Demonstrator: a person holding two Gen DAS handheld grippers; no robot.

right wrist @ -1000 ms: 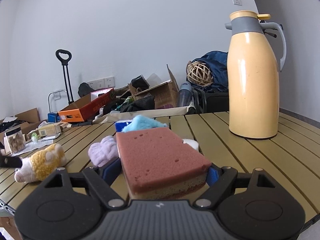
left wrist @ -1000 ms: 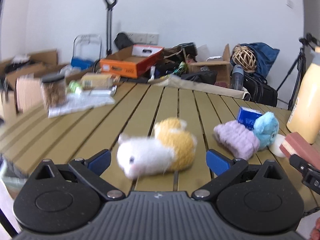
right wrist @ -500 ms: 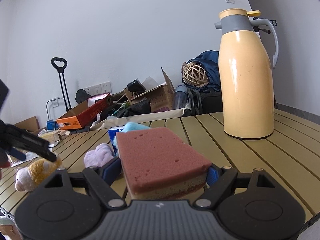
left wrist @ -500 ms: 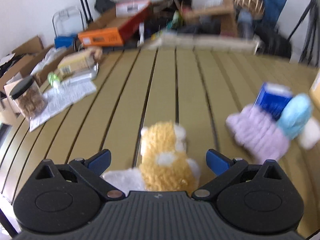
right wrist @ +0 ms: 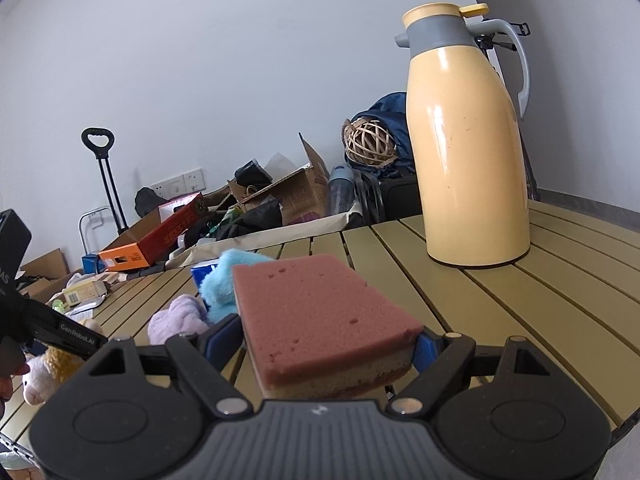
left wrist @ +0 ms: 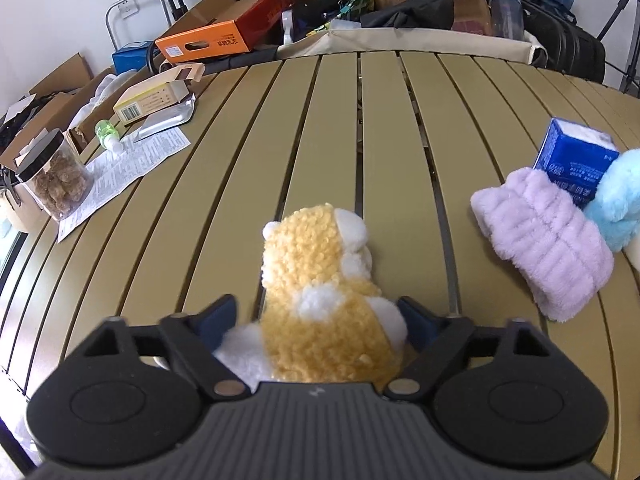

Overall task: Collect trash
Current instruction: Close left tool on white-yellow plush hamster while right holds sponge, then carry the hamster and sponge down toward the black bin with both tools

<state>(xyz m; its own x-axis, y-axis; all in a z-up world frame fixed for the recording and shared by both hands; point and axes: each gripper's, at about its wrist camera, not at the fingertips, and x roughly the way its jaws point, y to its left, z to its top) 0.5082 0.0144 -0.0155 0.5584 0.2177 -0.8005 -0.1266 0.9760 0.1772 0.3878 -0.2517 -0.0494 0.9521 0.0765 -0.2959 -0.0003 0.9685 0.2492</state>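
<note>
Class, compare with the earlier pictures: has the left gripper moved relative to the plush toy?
Yes. The left gripper has advanced over the table; its jaws now flank the yellow-and-white plush toy.

Close wrist views along the slatted table, sharing the plush toys.

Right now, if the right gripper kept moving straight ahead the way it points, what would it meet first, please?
Apart from the sponge it holds, the right gripper looks to have only bare table ahead; the blue plush sits left, the thermos right, though depth is uncertain.

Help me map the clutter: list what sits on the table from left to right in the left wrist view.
Snack jar → printed paper sheet → yellow plush toy → purple fuzzy cloth → blue tissue pack
</note>
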